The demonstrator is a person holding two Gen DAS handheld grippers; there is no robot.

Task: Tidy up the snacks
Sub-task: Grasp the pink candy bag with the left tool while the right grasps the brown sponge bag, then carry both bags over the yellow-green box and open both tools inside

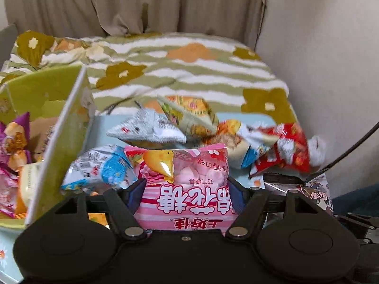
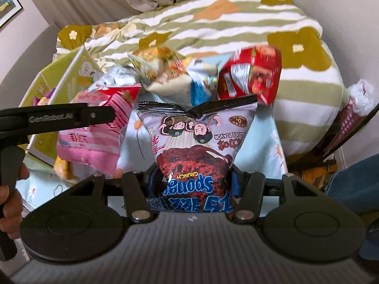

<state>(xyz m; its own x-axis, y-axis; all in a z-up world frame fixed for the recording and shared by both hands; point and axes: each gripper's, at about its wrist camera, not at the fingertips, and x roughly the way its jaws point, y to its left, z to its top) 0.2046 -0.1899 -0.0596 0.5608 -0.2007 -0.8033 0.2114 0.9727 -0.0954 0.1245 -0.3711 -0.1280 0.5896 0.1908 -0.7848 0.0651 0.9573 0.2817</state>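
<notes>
My left gripper (image 1: 187, 189) is shut on a pink striped marshmallow bag (image 1: 187, 179), held up off the table; the same pink bag (image 2: 99, 130) shows in the right wrist view under the left gripper's black body. My right gripper (image 2: 194, 179) is shut on a chocolate sponge crunch bag (image 2: 196, 142), also lifted. Behind both lies a heap of snack bags: a grey one (image 1: 146, 130), a green-yellow one (image 1: 189, 116), a red one (image 1: 289, 146) (image 2: 251, 75) and a blue-white one (image 1: 101, 168).
A green cardboard box (image 1: 59, 127) (image 2: 59, 82) stands open at the left with several snacks inside. The table has a light blue floral cloth (image 2: 263, 142). A striped flowered blanket (image 1: 189, 71) covers the bed behind. A hand (image 2: 9, 203) grips the left tool's handle.
</notes>
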